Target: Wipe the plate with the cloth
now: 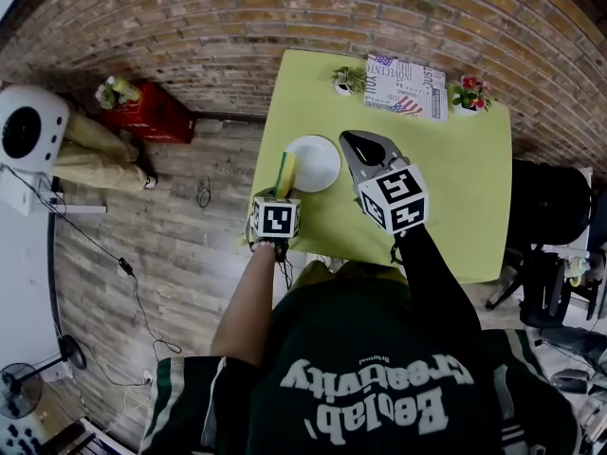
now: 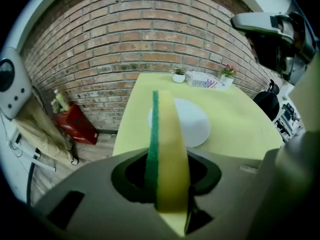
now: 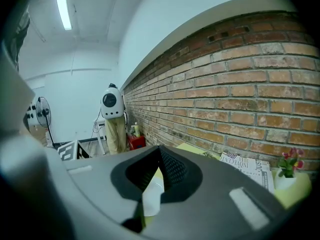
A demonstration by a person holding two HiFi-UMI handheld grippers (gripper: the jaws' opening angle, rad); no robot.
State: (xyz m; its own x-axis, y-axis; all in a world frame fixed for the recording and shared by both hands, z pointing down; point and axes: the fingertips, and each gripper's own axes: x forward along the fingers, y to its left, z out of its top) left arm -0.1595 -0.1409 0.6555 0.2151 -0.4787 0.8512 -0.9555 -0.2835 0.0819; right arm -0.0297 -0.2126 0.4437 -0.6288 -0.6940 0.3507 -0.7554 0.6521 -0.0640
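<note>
A: Which way does the cloth (image 1: 285, 171) run?

B: We see its long axis along the jaws of the left hand-held gripper (image 1: 283, 184), pointing away from us toward the brick wall (image 1: 190, 27). It stands on edge, and its far end lies over the left rim of the plate (image 1: 318, 162).

A: How does it look?

B: Like a thick sponge pad, with a broad yellow body and a thin dark green layer on its left face. The jaws are clamped on its two flat faces.

A: And the plate?

B: It is white, round and bare, and sits near the left edge of the yellow-green counter (image 1: 446, 188).

A: The other side?

B: The right hand-held gripper (image 1: 349, 140) has its jaws together with nothing held between them. From the head view its tip shows at the plate's right rim.
</note>
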